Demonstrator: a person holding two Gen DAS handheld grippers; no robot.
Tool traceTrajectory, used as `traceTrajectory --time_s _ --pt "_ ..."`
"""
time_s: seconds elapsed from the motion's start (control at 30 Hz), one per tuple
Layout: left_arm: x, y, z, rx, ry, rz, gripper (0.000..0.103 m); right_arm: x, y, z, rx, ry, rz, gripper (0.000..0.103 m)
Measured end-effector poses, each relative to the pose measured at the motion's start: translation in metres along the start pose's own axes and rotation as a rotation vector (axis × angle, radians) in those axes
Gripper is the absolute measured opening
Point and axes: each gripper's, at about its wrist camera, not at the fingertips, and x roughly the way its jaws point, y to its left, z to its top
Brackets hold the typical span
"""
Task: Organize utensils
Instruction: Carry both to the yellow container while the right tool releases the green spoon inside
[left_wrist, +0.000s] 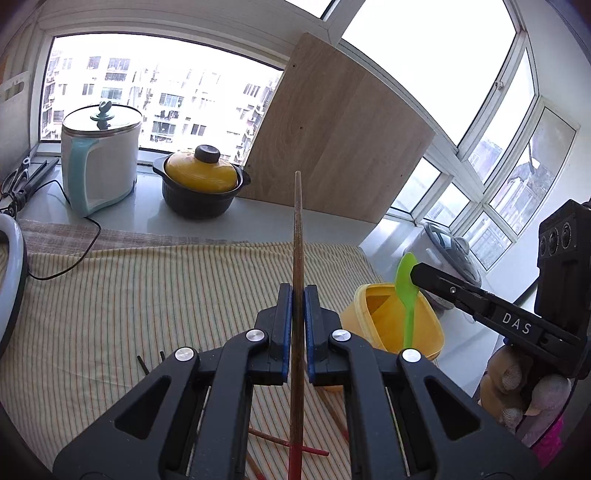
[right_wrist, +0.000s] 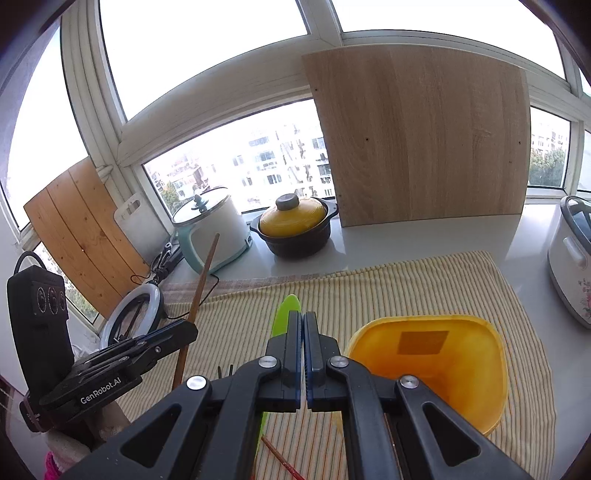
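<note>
Left gripper is clamped on a chopstick, right gripper on a green spoon; both are held beside the empty yellow bin, loose chopsticks are left on the cloth

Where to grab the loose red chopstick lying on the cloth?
Take the red chopstick mid-shaft, jaws across its width, coming straight down. It lies flat on the striped cloth, thin, crossed with others; both grippers are full now.
</note>
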Motion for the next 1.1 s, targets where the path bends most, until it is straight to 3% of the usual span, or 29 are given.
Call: traceTrajectory --time_s 0.5,0.83,1.1 --pt "0.061 -0.072 0.027 0.02 0.004 -0.136 0.004 -0.025 -0.074 0.04 0.046 -0.109 -0.177 0.0" --pt "0.104 -0.09 0.035 0.022 0.0 -0.148 0.004 -0.023 -0.108 0.052 0.074 -0.144 -0.256 0.0" --pt "0.123 -0.092 0.029 0.047 0.009 -0.111 0.004 -0.009 -0.114 0.041 0.056 -0.115 -0.277 0.0"
